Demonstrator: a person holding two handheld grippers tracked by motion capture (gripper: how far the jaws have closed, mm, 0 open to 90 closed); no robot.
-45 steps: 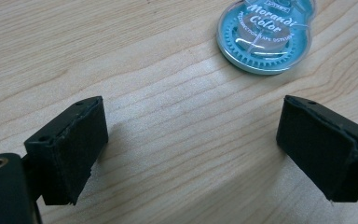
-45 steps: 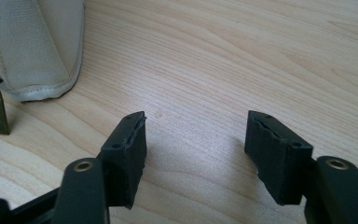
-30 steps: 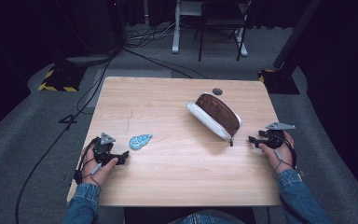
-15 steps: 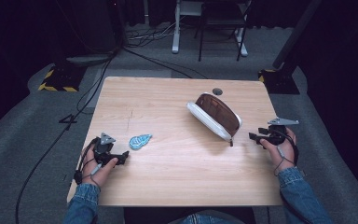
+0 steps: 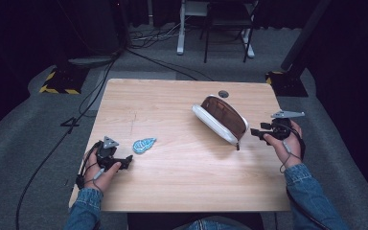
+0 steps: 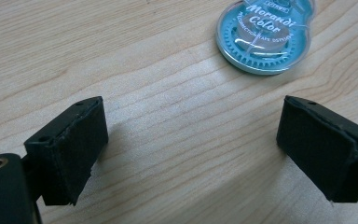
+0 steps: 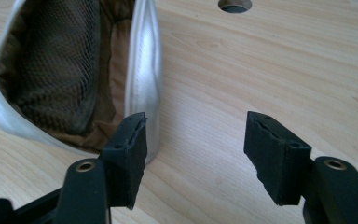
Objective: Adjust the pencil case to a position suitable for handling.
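- Your left gripper [image 5: 124,162] sits low at the lower left of the high view, its jaws spread wide and holding nothing. That wide gap suits the flat thing ahead of it, so I judge you are lining up for a grab and have not begun to close.
- The teal correction tape dispenser [image 5: 144,144] lies flat on the wooden table [image 5: 172,100], just beyond and to the right of that gripper. In the left gripper view the dispenser [image 6: 265,35] sits at the upper right of the frame, past the jaw tips and off the line between them, so you would probably need to swing toward it first. The left gripper [image 6: 191,140] has only bare wood between its pads.
- The pencil case [image 5: 221,118] rests on its side right of centre in the high view, white shell down, unzipped, brown lining facing up. Lying open like that, it looks ready to receive the dispenser.
- Your right gripper [image 5: 255,131] hovers at the right, jaws apart and empty, close to the near end of the case. In the right gripper view the case [image 7: 142,65] fills the upper left, its white rim just beside one jaw, while the right gripper [image 7: 196,140] brackets open table. It seems placed to steady the case.
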